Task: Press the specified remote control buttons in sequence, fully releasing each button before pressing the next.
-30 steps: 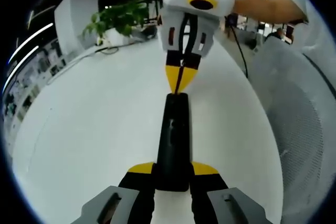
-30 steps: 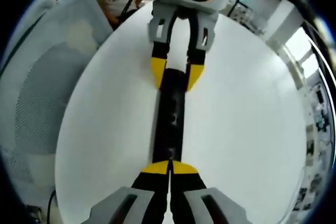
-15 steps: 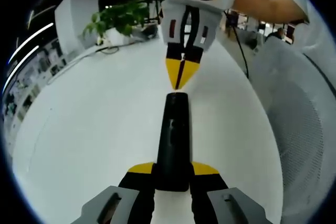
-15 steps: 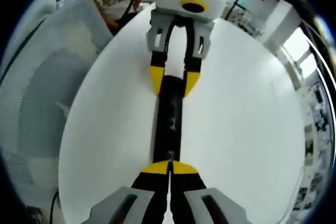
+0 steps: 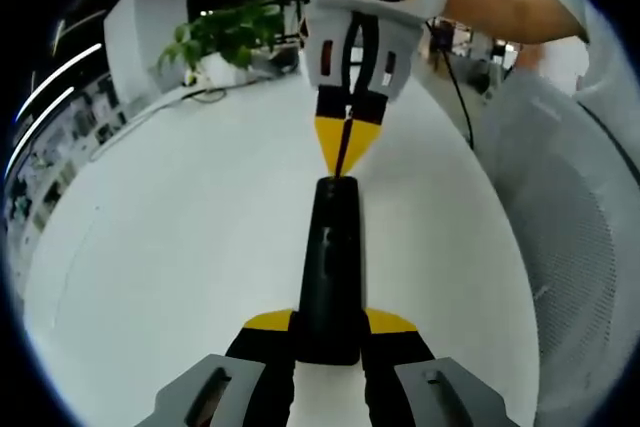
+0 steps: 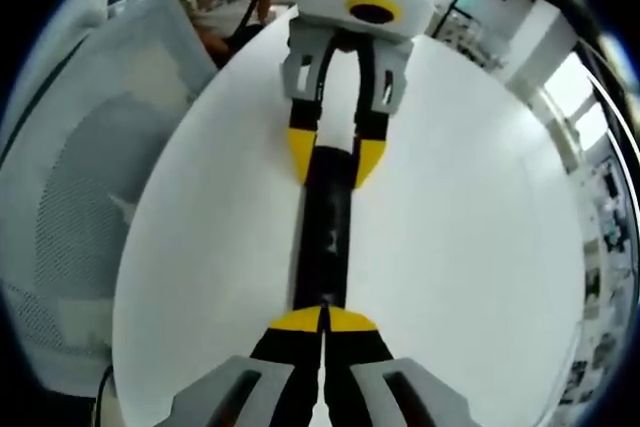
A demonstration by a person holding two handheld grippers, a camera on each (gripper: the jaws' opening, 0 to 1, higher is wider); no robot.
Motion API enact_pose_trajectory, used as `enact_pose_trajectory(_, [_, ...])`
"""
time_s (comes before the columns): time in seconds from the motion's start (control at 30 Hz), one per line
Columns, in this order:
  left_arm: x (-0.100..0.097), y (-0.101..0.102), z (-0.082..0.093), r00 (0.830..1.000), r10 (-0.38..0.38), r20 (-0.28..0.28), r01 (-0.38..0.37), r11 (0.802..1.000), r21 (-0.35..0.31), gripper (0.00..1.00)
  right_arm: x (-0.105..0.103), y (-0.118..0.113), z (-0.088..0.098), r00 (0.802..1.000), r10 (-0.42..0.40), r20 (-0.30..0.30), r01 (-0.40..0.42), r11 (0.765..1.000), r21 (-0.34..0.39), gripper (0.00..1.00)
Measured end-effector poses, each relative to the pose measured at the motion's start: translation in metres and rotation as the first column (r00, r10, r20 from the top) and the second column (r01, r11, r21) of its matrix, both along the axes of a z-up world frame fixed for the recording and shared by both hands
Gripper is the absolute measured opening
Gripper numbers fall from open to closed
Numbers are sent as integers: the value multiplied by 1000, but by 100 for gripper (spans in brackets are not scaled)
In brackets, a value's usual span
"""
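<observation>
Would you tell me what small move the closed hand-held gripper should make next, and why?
Probably ease the right hand-held gripper down onto the remote control. Its yellow tips are shut together at the remote's far end, and the left hand-held gripper holds the other end between its jaws, so the remote looks steadied for a press.

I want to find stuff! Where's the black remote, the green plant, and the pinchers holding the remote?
remote [image 5: 329, 277], left gripper view, middle of its body
plant [image 5: 228, 35], left gripper view, leaves
left gripper [image 5: 329, 325], left gripper view, between its yellow tips

Both views face each other closely along the black remote [image 5: 330, 267] [image 6: 327, 232], sharing the white table [image 5: 180, 237] [image 6: 470, 207] between.
</observation>
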State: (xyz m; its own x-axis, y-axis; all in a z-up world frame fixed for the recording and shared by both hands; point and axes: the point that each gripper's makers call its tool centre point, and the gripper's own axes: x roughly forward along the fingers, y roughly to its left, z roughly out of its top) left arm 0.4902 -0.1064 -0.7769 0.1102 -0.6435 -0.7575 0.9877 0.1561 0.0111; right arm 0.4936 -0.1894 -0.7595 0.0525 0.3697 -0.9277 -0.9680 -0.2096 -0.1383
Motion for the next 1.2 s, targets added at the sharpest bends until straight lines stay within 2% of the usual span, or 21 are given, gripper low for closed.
enact_pose_trajectory(1.2, [0, 1, -1, 1000, 4, 0, -4, 1000, -10, 24, -3, 3, -11, 999, 22, -41, -23, 1000, -10, 0])
